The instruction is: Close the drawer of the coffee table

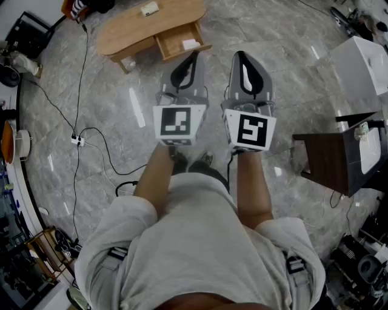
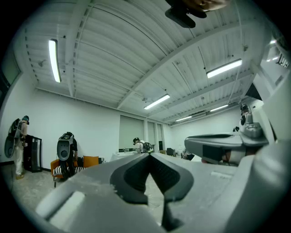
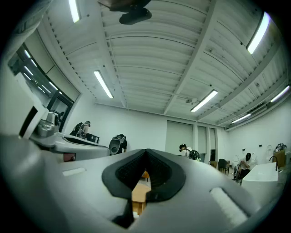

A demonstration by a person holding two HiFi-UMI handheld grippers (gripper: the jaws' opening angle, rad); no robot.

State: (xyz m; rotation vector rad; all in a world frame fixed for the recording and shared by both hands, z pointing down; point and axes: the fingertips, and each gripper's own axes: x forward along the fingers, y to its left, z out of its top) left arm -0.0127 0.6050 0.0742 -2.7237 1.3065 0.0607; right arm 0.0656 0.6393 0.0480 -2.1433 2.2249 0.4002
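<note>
A light wooden coffee table (image 1: 130, 24) stands on the marble floor at the top of the head view. Its drawer (image 1: 180, 39) is pulled out toward me, with a white item inside. A small white object (image 1: 149, 8) lies on the tabletop. My left gripper (image 1: 193, 55) and right gripper (image 1: 240, 56) are held side by side in front of me, well short of the table, both shut and empty. Through the shut jaws in the right gripper view a sliver of the coffee table (image 3: 137, 193) shows. In the left gripper view the left gripper (image 2: 149, 155) points level across the room.
A dark wooden side table (image 1: 327, 160) and a white cabinet (image 1: 362, 63) stand at the right. Black cables and a power strip (image 1: 77, 140) trail over the floor at the left. Shelving clutter lines the left edge. People stand far across the room in both gripper views.
</note>
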